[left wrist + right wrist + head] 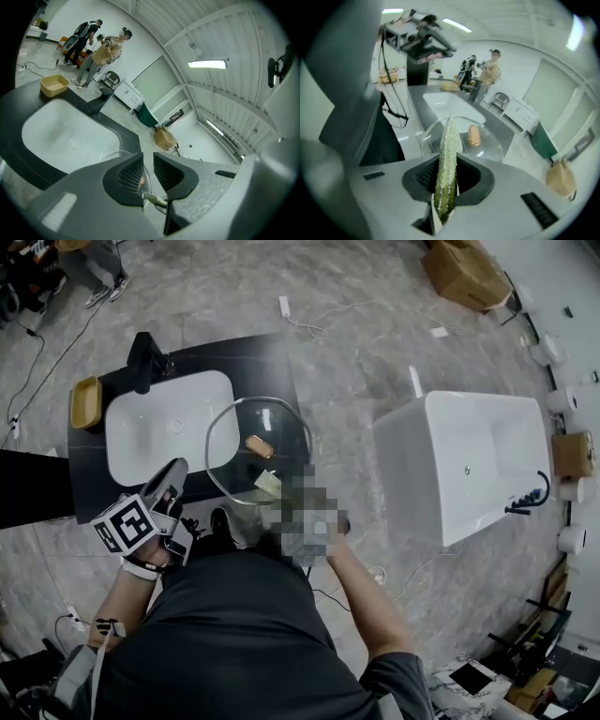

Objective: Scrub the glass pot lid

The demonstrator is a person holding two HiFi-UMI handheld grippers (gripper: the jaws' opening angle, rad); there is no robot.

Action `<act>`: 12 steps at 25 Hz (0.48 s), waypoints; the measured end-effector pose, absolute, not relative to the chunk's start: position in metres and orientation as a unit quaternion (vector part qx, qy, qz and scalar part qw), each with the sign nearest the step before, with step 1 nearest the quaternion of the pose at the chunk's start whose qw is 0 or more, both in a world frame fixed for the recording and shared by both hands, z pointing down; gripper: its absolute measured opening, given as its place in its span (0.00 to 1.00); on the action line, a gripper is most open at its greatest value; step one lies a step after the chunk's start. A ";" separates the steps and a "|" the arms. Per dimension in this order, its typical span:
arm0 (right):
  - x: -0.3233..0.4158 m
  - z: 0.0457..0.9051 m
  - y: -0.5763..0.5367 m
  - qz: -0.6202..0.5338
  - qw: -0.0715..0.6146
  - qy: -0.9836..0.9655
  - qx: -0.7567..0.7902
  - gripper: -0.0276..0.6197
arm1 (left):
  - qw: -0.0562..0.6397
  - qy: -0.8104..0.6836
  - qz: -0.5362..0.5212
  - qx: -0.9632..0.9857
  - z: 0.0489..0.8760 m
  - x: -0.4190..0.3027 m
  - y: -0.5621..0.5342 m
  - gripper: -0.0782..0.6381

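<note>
The glass pot lid (pixel 232 457) lies knob (pixel 260 446) up on the black countertop (pixel 253 362), just to the right of the white sink basin (pixel 169 427) and close to the counter's front corner. From the head view I cannot tell whether its rim overhangs the edge. Nothing holds it. The left gripper (pixel 147 159) hangs off the lid's left side with its jaws a narrow gap apart and nothing clamped between them, only the lid and counter showing beyond. The right gripper (pixel 449 161) is clenched on a green scouring pad (pixel 446 140) that stands edge-on between the jaws, its tip aimed toward the lid. The main risk, as I judge it, is the loose lid: a sideways scrubbing stroke on smooth glass over a slick counter could skate it toward that corner and off onto the tiled floor (pixel 366 371) — where glass would likely shatter. Pressing near the rim instead of by the knob could tip the domed lid up. The pad is pinched along a thin edge, so a hard push may fold it or drag it out of the jaws, leaving hard jaw tips to knock the glass. If the left gripper goes to steady the rim, too light a pinch may slip off — too hard a one may chip it.
</note>
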State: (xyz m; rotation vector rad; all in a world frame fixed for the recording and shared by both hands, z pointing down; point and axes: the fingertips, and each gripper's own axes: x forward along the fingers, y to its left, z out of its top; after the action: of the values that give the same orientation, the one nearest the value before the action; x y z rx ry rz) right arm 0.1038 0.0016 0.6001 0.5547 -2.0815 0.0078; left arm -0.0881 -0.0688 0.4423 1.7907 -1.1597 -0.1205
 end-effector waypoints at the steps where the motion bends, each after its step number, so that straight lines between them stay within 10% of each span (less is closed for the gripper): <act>1: 0.106 0.588 -0.004 0.028 0.443 -0.860 0.250 0.13 | 0.480 -0.477 -0.050 0.734 0.441 -0.087 -0.068 0.21; 12: 0.108 0.377 -0.079 0.224 -0.003 -0.882 0.414 0.13 | 0.247 -0.529 0.011 0.812 0.373 -0.081 -0.083 0.21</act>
State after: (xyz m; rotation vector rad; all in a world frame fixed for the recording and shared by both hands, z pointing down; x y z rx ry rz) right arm 0.1075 -0.0794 0.3769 1.3031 -2.7774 0.7040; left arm -0.0809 -0.0825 0.3728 2.2135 -1.4430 0.0289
